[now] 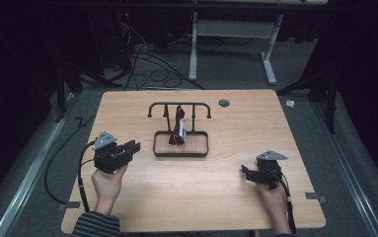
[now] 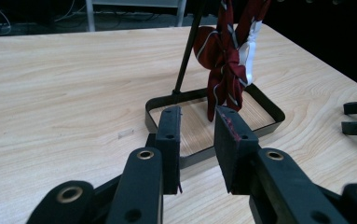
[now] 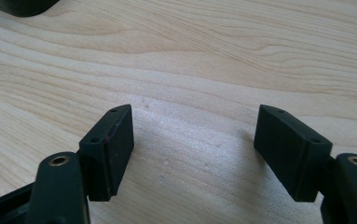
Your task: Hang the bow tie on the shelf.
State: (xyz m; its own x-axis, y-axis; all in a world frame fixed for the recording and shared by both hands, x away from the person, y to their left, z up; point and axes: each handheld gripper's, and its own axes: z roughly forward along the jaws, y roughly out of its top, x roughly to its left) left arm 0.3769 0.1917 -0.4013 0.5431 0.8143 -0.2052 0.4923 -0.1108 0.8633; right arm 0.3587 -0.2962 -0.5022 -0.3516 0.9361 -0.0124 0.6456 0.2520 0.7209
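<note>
Meanwhile, we hold our left claw part open and empty at nine o'clock of the black rack, where the dark red striped cloth hangs, and our right claw gapes wide, empty, over the bench at four o'clock.
</note>
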